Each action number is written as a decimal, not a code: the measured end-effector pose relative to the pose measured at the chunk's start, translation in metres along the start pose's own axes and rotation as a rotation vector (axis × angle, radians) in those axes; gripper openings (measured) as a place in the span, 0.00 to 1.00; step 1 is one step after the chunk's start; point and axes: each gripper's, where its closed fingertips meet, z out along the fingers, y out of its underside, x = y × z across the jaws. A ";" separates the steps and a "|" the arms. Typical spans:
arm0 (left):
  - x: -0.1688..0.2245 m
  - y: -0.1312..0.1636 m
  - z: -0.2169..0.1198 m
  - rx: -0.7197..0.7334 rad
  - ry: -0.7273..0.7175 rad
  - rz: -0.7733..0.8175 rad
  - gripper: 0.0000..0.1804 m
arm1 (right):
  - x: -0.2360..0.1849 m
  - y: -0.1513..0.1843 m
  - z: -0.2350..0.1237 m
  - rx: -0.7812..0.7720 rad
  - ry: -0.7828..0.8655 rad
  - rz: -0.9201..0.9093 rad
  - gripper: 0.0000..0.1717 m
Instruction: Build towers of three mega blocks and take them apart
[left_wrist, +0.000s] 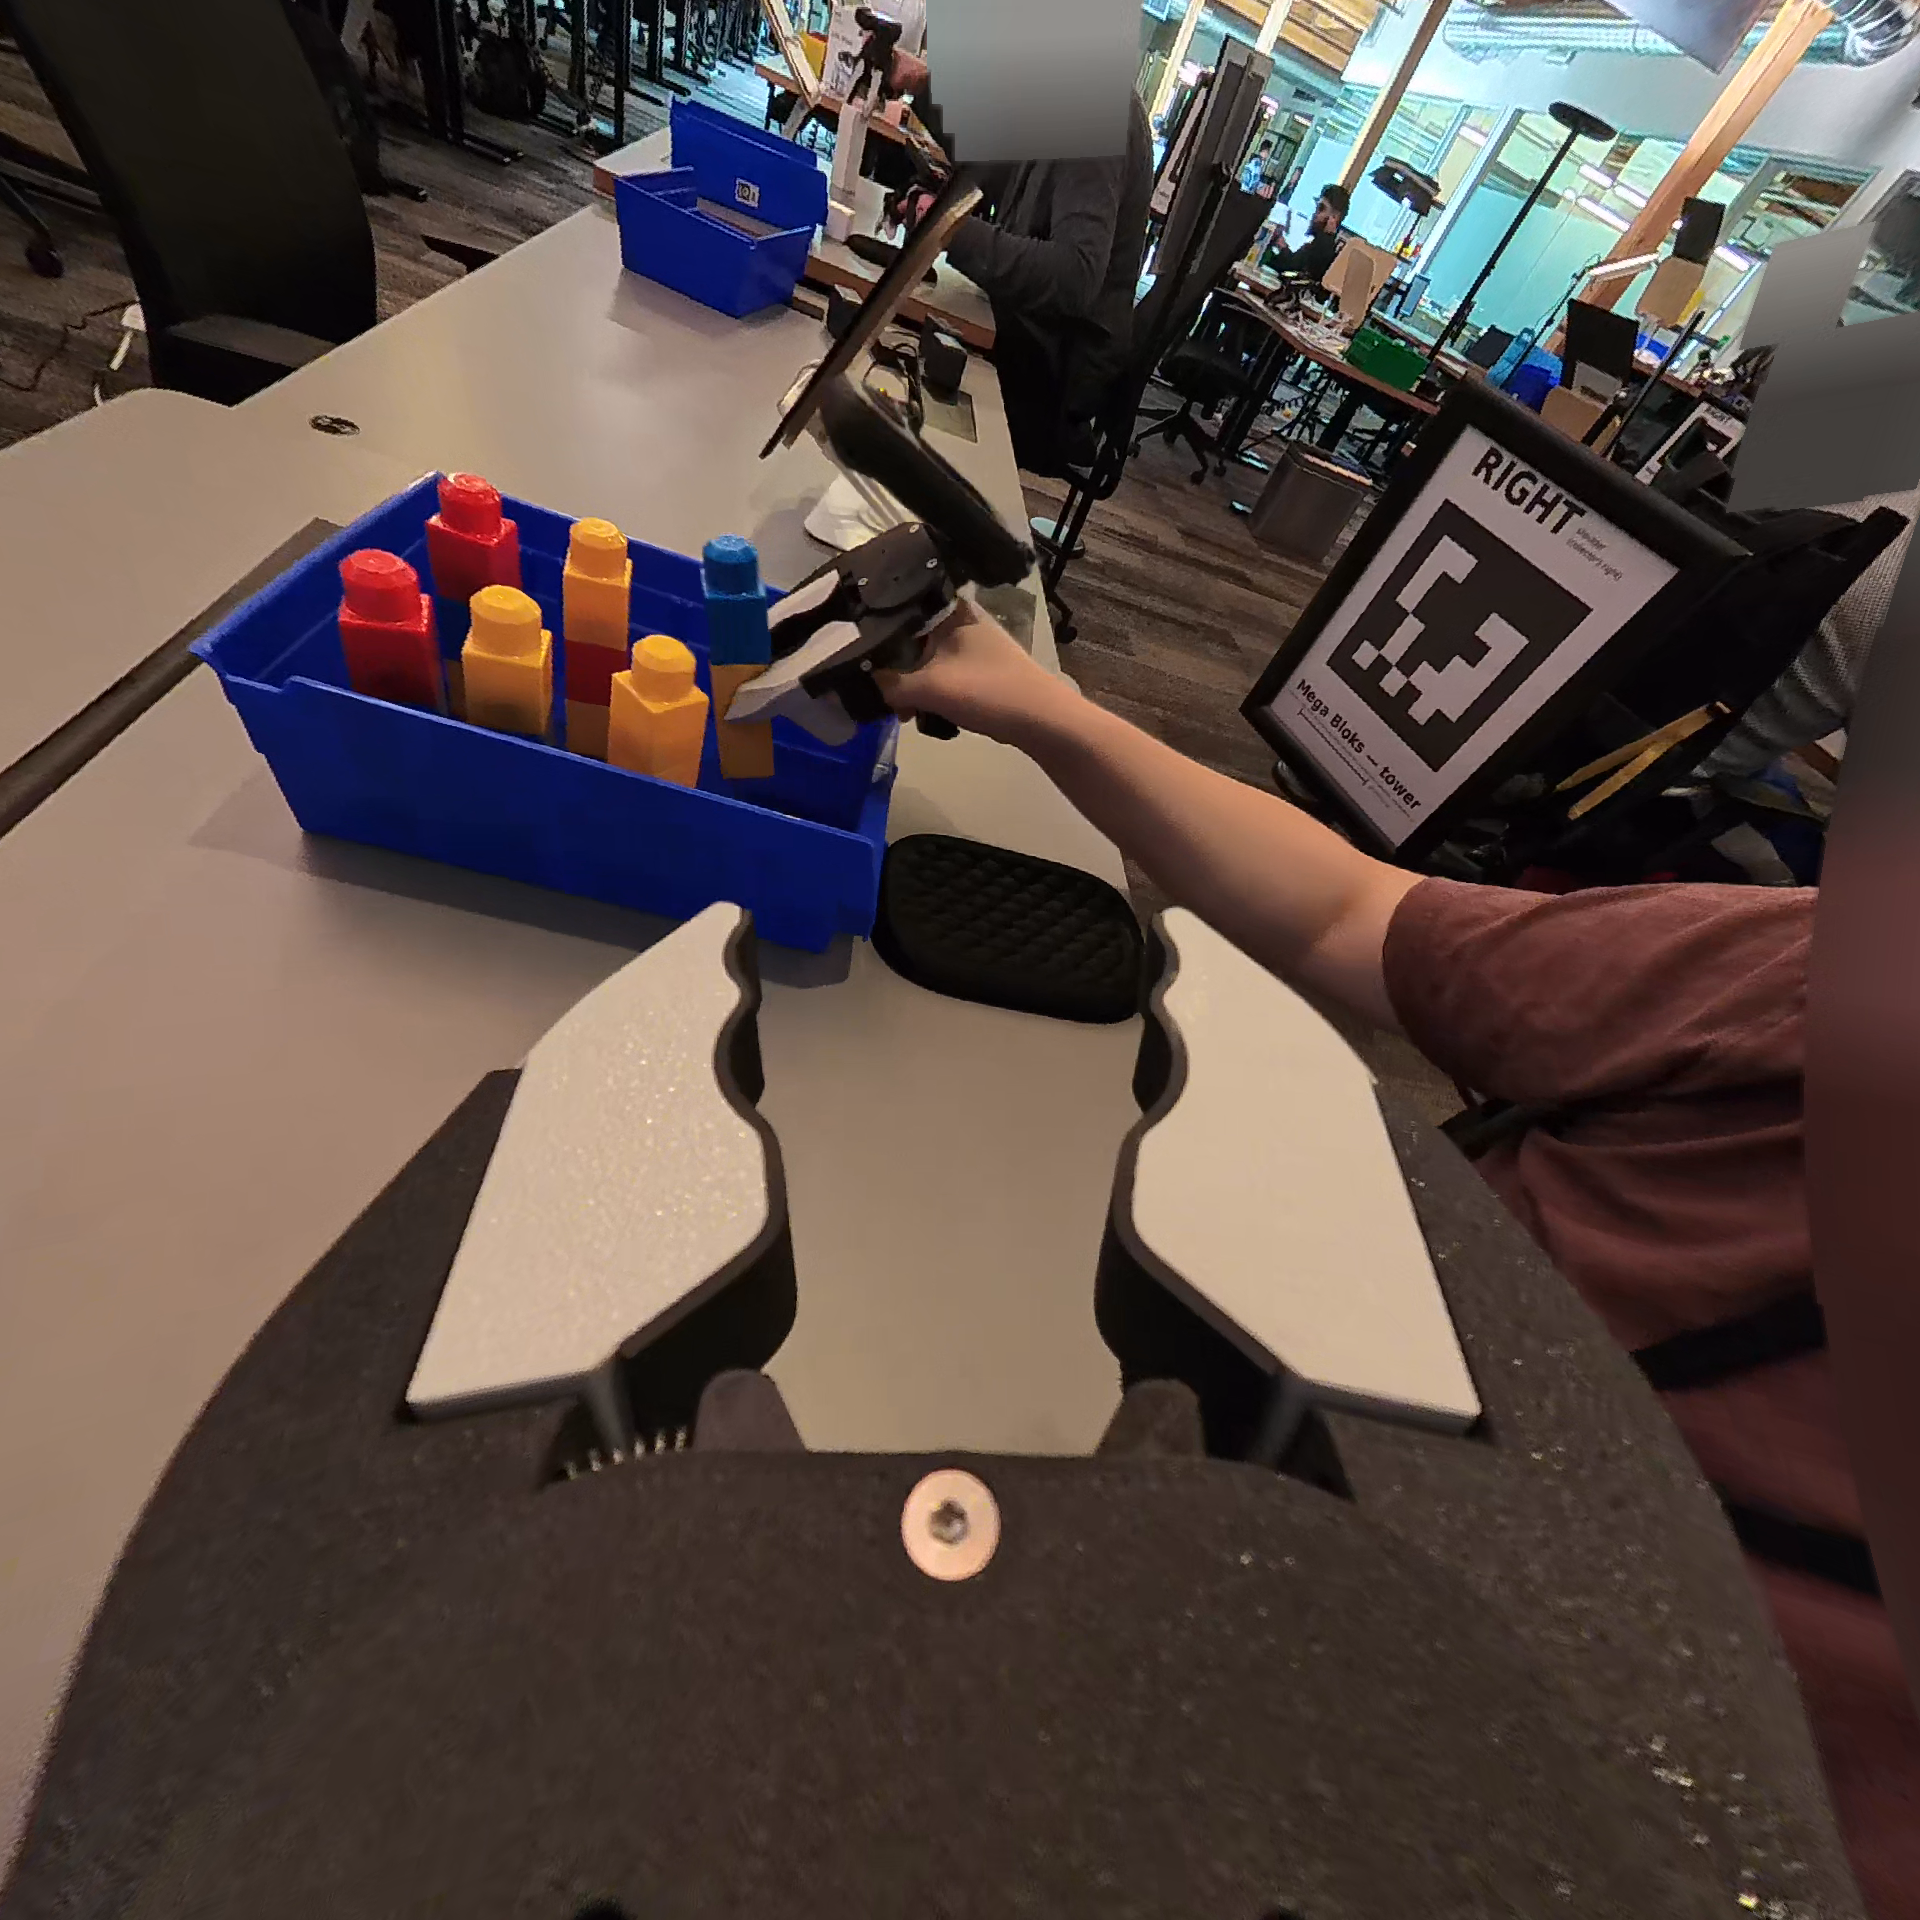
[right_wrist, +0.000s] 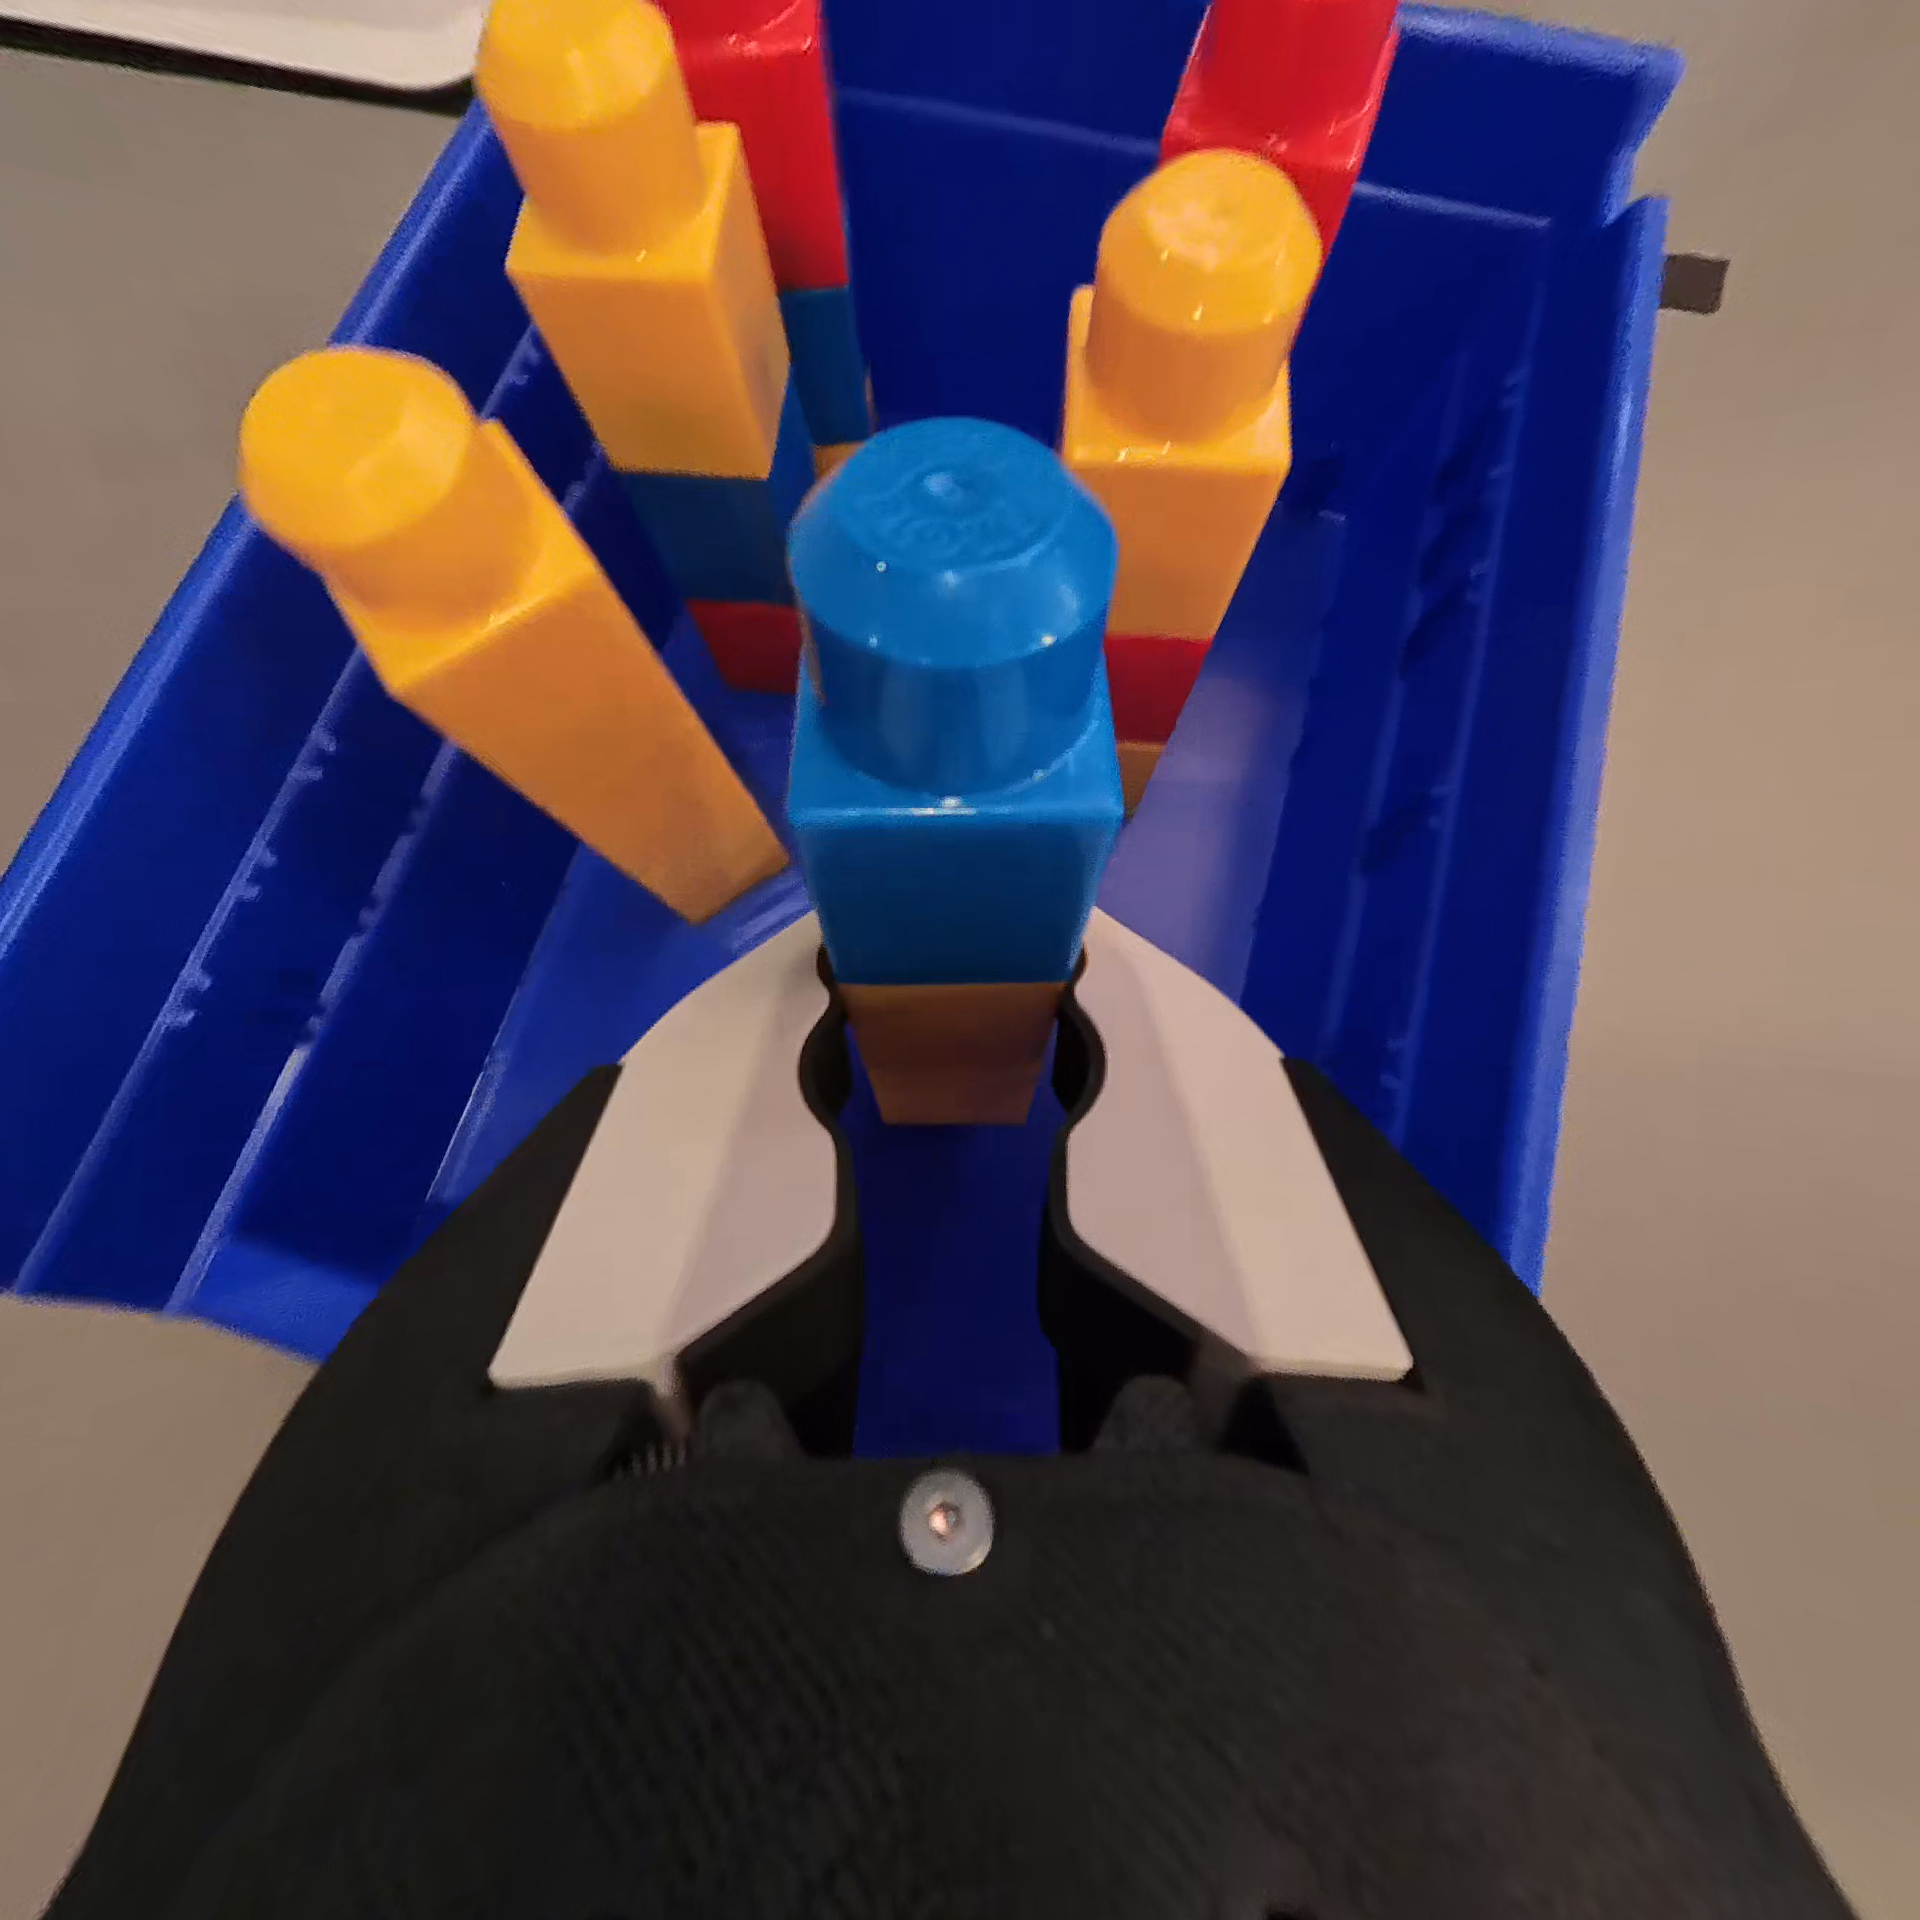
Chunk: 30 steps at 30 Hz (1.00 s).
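Open-plan workshop behind, grey tabletop in front, and on it the blue bin packed with block towers. My target is the blue-topped tower at the bin's near right end, a blue block on an orange one. My right gripper has its jaws clenched on the orange block just under the blue one, pads pressing both sides. To do this well, I judge I should lift straight up, because the yellow tower leans just beside it and the bin wall is close on the right. My left gripper hangs released over bare tabletop, near a black pad; I would bring it in to grip the blue block once the tower clears the bin.
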 end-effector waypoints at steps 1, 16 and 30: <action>0.000 -0.001 -0.002 0.004 -0.003 -0.001 0.39 | 0.003 -0.003 0.004 0.001 0.021 0.000 0.22; -0.001 -0.004 -0.013 0.024 -0.007 -0.001 0.39 | 0.019 0.000 0.030 -0.040 0.089 0.039 0.23; -0.005 -0.010 -0.027 0.067 -0.031 -0.011 0.39 | 0.018 0.016 0.022 -0.081 0.059 0.062 0.23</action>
